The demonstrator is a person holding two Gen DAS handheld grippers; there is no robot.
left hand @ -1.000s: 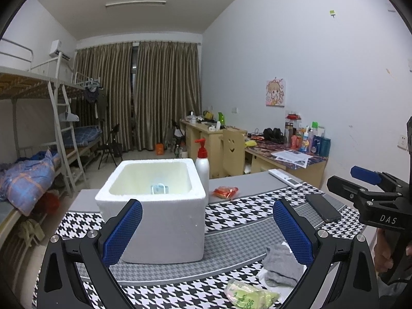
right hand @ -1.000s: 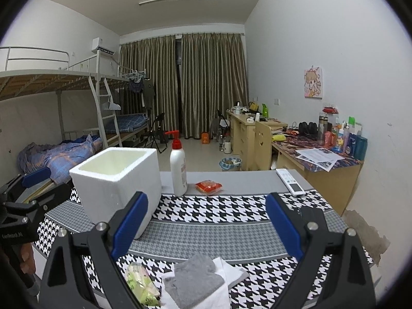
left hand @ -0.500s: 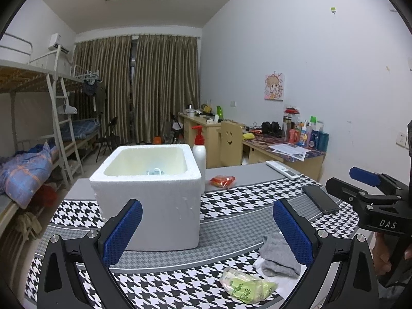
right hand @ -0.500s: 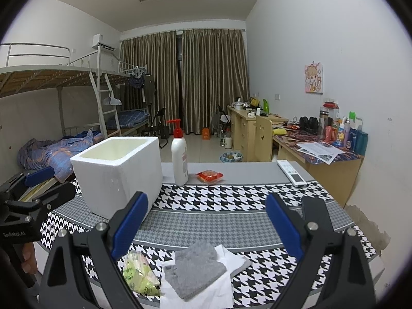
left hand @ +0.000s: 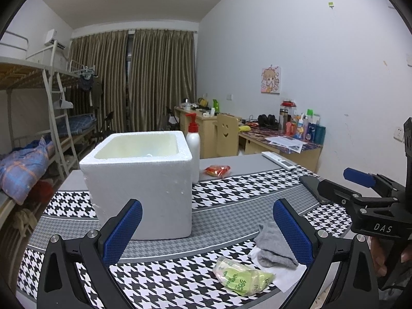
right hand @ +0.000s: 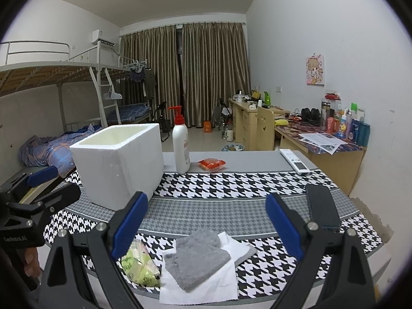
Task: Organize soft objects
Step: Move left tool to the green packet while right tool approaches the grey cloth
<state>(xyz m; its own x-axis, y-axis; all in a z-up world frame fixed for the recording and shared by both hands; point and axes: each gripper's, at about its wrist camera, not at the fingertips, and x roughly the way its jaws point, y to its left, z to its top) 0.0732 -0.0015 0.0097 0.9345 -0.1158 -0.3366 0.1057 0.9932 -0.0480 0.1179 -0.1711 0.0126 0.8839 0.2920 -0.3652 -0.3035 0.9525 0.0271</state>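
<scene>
A grey cloth (right hand: pixel 198 255) lies crumpled on a white tissue (right hand: pixel 206 285) near the table's front edge. A green packet (right hand: pixel 140 264) lies just left of it. The white foam box (left hand: pixel 144 180) stands open-topped behind them on the left. My left gripper (left hand: pixel 208 206) is open and empty, low over the front edge, with the green packet (left hand: pixel 240 274) and grey cloth (left hand: pixel 274 248) below its right finger. My right gripper (right hand: pixel 207 198) is open and empty, above and short of the cloth. Each gripper shows at the other view's edge.
A white pump bottle (right hand: pixel 180 146) with a red top stands right of the box, with a red packet (right hand: pixel 211 164) beside it. A white remote (right hand: pixel 294 161) and a dark phone (right hand: pixel 322 208) lie on the houndstooth tablecloth (right hand: pixel 231 185) at right. Bunk bed left, desks right.
Both grippers have dropped lower and drawn back toward the front edge, so the cloth, tissue and green packet show more fully. Both stay open and nothing on the table has moved.
</scene>
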